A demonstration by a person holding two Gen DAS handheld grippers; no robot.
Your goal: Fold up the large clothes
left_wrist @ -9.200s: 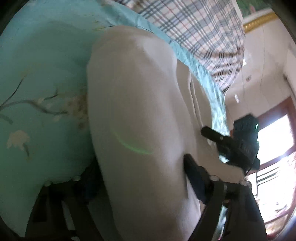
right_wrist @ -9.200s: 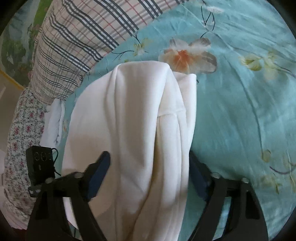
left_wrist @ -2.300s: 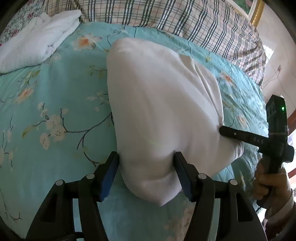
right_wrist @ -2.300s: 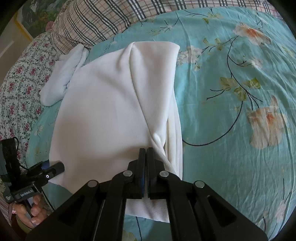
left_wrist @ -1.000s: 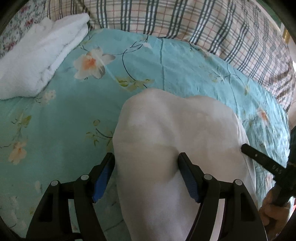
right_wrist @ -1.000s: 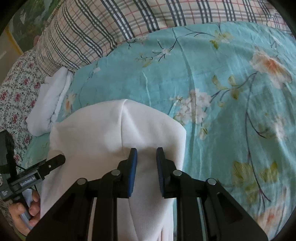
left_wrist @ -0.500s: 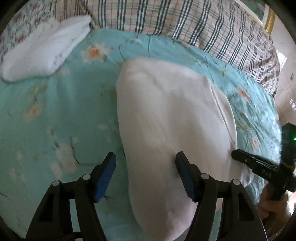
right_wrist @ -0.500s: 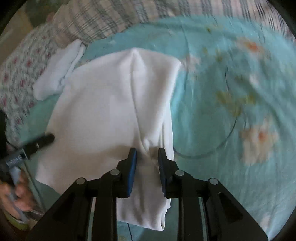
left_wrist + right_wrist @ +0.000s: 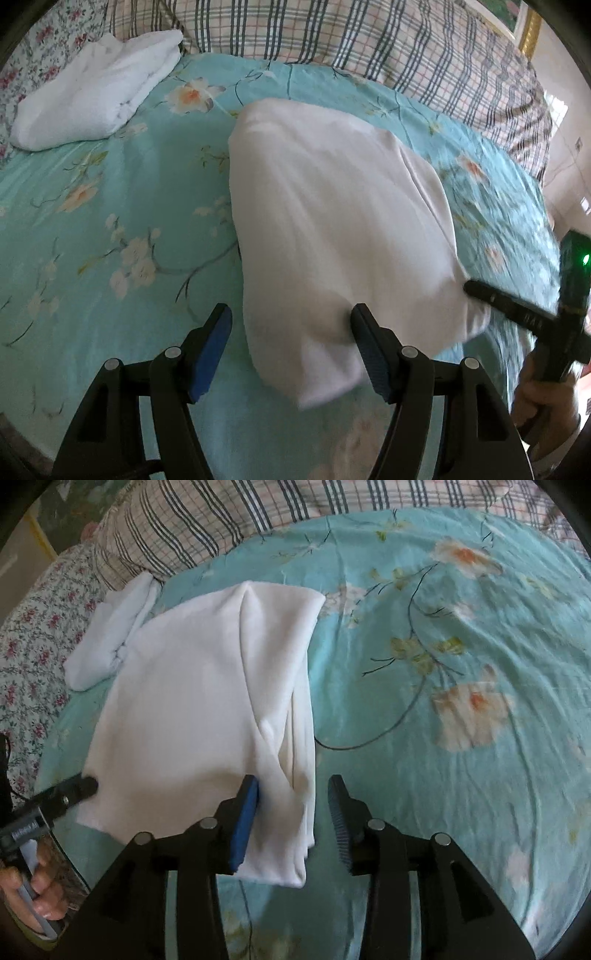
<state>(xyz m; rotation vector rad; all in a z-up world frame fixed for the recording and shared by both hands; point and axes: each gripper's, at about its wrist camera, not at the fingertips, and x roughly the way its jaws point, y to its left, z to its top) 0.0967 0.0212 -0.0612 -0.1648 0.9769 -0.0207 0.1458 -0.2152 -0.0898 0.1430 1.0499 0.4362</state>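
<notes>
A large white garment [image 9: 332,229] lies folded into a rough rectangle on the teal floral bedsheet [image 9: 110,221]; it also shows in the right wrist view [image 9: 207,709]. My left gripper [image 9: 291,347] is open, its fingers on either side of the garment's near left corner. My right gripper [image 9: 293,812] is open over the garment's near right corner, with layered edges between its fingers. The other gripper's finger tip touches the garment's edge in each view: the right one [image 9: 509,302] and the left one [image 9: 70,792].
A folded white towel [image 9: 92,92] lies at the back left of the bed, also in the right wrist view [image 9: 110,631]. Plaid pillows [image 9: 369,48] line the head of the bed. A floral pillow [image 9: 33,627] lies left.
My right gripper has opened wider and let go of the garment's corner. Both grippers have drawn back a little toward the near edge. The garment lies flatter on the bed.
</notes>
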